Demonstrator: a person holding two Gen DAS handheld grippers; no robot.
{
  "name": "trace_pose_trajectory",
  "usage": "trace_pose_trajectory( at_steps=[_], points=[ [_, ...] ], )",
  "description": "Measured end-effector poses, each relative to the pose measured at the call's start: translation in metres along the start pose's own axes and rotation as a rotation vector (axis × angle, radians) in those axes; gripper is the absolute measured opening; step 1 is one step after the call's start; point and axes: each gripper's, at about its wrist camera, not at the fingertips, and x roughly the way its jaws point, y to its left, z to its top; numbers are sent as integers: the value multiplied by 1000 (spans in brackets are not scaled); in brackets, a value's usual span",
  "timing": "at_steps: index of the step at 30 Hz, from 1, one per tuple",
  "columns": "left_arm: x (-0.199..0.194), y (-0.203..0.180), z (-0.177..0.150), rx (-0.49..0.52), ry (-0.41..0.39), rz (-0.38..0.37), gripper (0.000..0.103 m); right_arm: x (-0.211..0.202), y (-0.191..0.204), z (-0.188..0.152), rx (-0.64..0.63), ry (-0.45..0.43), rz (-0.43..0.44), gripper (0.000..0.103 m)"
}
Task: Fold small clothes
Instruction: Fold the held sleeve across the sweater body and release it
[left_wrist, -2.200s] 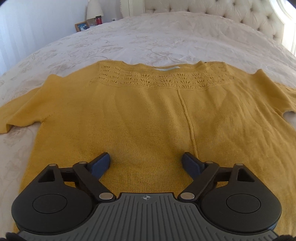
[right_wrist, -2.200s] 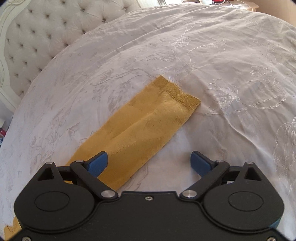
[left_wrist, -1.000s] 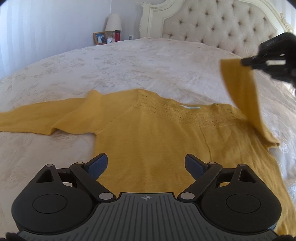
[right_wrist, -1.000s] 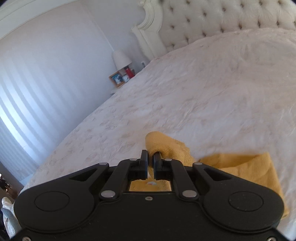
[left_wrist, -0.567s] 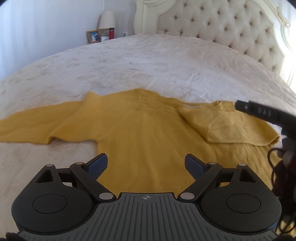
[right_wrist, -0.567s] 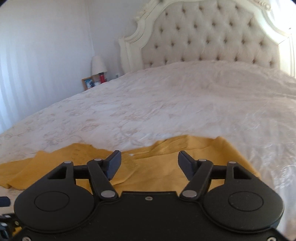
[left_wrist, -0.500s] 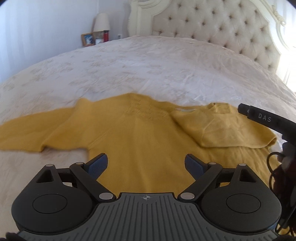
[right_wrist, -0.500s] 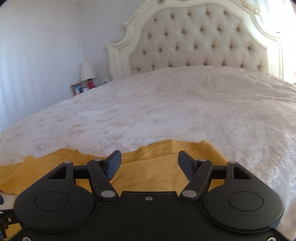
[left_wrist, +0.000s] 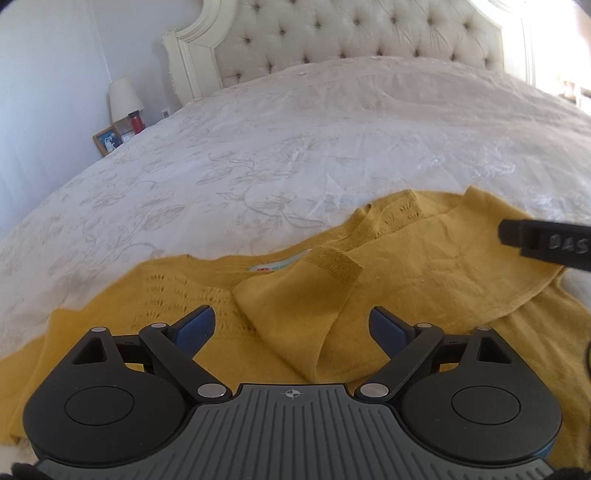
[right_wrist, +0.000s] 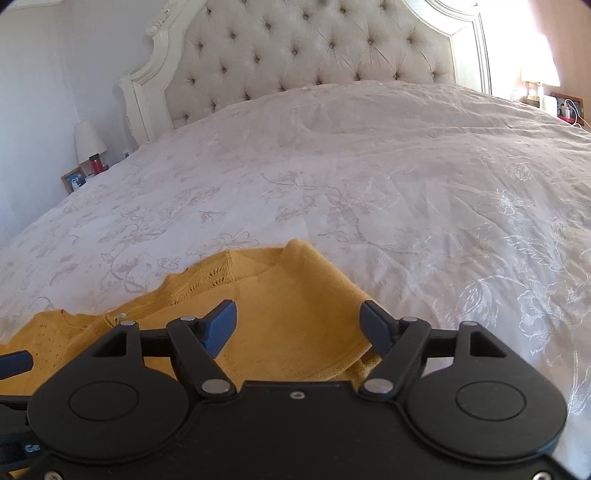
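While my right gripper hangs low over the yellow sweater, its blue pads stand well apart; the jaws have just been opening, and nothing is pinched between them, only knit lying underneath. My left gripper is spread just as wide, hovering above the middle of the sweater, holding nothing, its pads clear of the cloth as far as I can tell. The sweater lies on the near part of the bed, spread over the white bedspread. One sleeve is folded across the chest, its ribbed cuff lying near the neckline, where a small label peeks out. The knit is fine and soft-looking, mustard yellow, with an openwork lace band below the collar. The folded sleeve makes a broad, flat wedge with a hemmed edge. The bedspread is pale, slightly wrinkled, embroidered with trailing vines and flowers. Behind it rises a cream tufted headboard, button-pinned in diamonds, in a carved, curved frame. In the left view, a black bar of my other tool juts in from the right, above the sleeve. A white lamp and a framed photo sit by the wall.
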Motion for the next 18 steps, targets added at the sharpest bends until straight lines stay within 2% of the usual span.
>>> trace_pose_trajectory(
  at_steps=[6, 8, 10, 14, 15, 18],
  points=[
    [25, -23, 0, 132, 17, 92, 91, -1, -8, 2, 40, -7, -1, 77],
    [29, -21, 3, 147, 19, 148, 91, -2, -9, 2, 39, -6, 2, 77],
    [32, -5, 6, 71, 49, 193, 91, -2, -10, 3, 36, -8, 1, 77],
    [29, 51, 1, -175, 140, 225, 90, -2, -9, 4, 44, -11, 12, 77],
    [26, 63, -1, -217, 145, 216, 90, -2, -9, 4, 43, -10, 15, 77],
    [18, 90, -8, -293, 132, 99, 90, -3, -7, 4, 41, -10, 34, 77]
  ],
)
